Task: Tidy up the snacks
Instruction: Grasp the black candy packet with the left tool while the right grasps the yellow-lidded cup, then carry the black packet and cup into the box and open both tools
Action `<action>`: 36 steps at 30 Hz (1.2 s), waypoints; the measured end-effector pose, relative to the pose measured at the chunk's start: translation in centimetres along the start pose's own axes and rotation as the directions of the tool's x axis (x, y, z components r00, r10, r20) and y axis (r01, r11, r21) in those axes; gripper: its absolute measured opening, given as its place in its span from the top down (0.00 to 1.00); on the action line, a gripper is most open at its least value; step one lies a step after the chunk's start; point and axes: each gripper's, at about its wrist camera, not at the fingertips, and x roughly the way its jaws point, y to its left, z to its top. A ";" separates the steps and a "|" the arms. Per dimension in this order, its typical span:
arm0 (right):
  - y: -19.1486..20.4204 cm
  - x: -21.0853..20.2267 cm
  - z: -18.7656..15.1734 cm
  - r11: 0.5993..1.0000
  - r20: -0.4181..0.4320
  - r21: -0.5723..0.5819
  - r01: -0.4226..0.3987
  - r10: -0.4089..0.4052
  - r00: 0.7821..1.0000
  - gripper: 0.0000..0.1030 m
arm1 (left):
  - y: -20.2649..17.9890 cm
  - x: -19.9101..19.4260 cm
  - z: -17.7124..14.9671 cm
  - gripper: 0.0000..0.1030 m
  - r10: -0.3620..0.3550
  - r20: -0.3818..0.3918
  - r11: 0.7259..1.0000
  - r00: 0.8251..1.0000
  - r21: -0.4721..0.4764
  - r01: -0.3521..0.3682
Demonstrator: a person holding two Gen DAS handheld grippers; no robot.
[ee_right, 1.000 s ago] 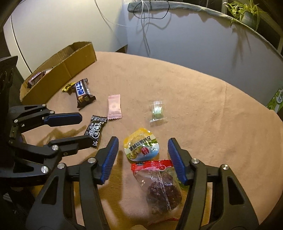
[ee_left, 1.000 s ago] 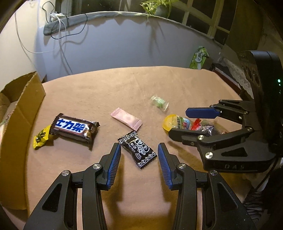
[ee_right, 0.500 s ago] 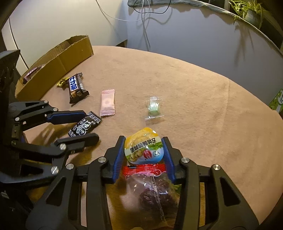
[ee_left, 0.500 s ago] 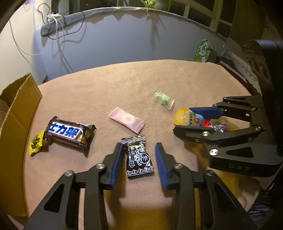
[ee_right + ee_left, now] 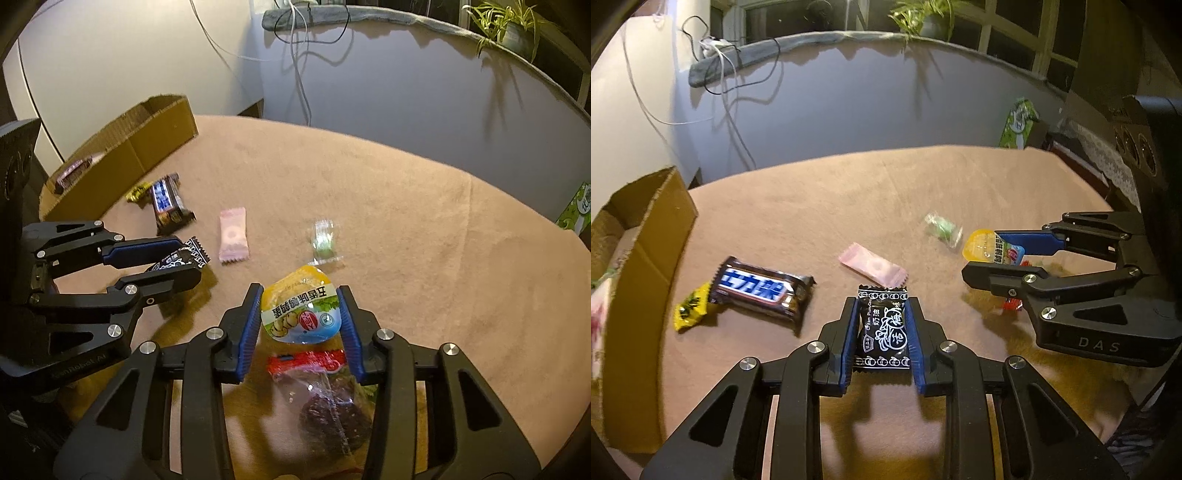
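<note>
Tan plush cloth covers the table (image 5: 886,192), and on it the left gripper (image 5: 882,328) has its 2 blue-padded jaws closing on a black candy packet (image 5: 883,332) with white print, which sits straight between the pads and pokes out past their tips; both pads press on its long edges; just ahead of those tips lies a pink wrapped candy (image 5: 873,265), and further ahead and to the right a clear-wrapped green candy (image 5: 942,228); off to the left of the left gripper rest a brown chocolate bar (image 5: 762,288) with a blue label and, touching its far end, a small yellow candy (image 5: 690,309), both near the wall of an open cardboard box (image 5: 653,258); the right gripper (image 5: 301,317) is clamped on a yellow-rimmed jelly cup (image 5: 301,308), its 2 pads flat against the cup's sides with the printed lid facing up; directly behind the cup, between the right gripper's fingers and closer to the camera, lies a clear bag of dark dried fruit (image 5: 328,406) with a red header strip; from the right wrist view the left gripper stands to the left, and the pink candy lies between the 2 grippers' tips.
</note>
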 end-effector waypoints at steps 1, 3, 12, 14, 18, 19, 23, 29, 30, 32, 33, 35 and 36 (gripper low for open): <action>0.1 -0.2 0.2 1.000 0.006 0.001 -0.001 0.001 1.000 0.60 | 0.2 -0.3 0.1 0.77 0.001 0.008 1.000 1.000 -0.005 -0.001; 0.6 -0.6 0.9 1.000 0.025 0.000 -0.008 0.008 1.000 0.60 | 0.6 -0.9 0.2 0.77 0.003 0.028 1.000 1.000 -0.012 -0.003; 3.8 -1.8 4.3 0.998 0.096 -0.012 -0.065 0.066 0.993 0.60 | 3.6 -4.1 0.7 0.77 0.034 0.120 0.996 0.992 -0.080 -0.024; 4.8 -1.9 5.2 0.997 0.104 -0.027 -0.070 0.072 0.992 0.60 | 4.5 -4.8 0.7 0.77 0.045 0.138 0.994 0.989 -0.101 -0.031; 7.0 -1.6 6.9 0.995 0.119 -0.060 -0.080 0.087 0.989 0.60 | 6.5 -6.0 0.5 0.77 0.075 0.167 0.989 0.983 -0.140 -0.052; 7.5 -1.5 7.3 0.994 0.122 -0.071 -0.083 0.091 0.988 0.60 | 7.1 -6.2 0.5 0.77 0.081 0.171 0.987 0.982 -0.149 -0.055; 9.5 -0.8 9.1 0.991 0.130 -0.103 -0.087 0.101 0.986 0.60 | 8.9 -7.1 0.2 0.77 0.106 0.188 0.979 0.976 -0.190 -0.070; 12.1 0.8 11.9 0.985 0.132 -0.130 -0.116 0.133 0.982 0.60 | 11.8 -8.3 -0.2 0.77 0.150 0.206 0.965 0.967 -0.243 -0.098; 12.6 1.2 12.6 0.983 0.130 -0.134 -0.123 0.140 0.981 0.60 | 12.3 -8.4 -0.3 0.77 0.157 0.206 0.962 0.966 -0.251 -0.103; 13.3 1.9 13.4 0.981 0.125 -0.142 -0.134 0.152 0.980 0.60 | 13.3 -8.7 -0.5 0.77 0.172 0.206 0.958 0.963 -0.264 -0.115; 13.7 2.2 13.9 0.980 0.124 -0.147 -0.136 0.154 0.980 0.60 | 13.8 -8.7 -0.7 0.77 0.180 0.206 0.955 0.962 -0.272 -0.121; 14.5 2.9 14.9 0.977 0.119 -0.161 -0.138 0.158 0.980 0.60 | 14.7 -8.9 -0.9 0.77 0.193 0.203 0.949 0.960 -0.289 -0.129; 14.8 3.3 15.4 0.976 0.118 -0.167 -0.140 0.160 0.980 0.60 | 14.9 -9.0 -1.0 0.77 0.197 0.202 0.947 0.959 -0.294 -0.133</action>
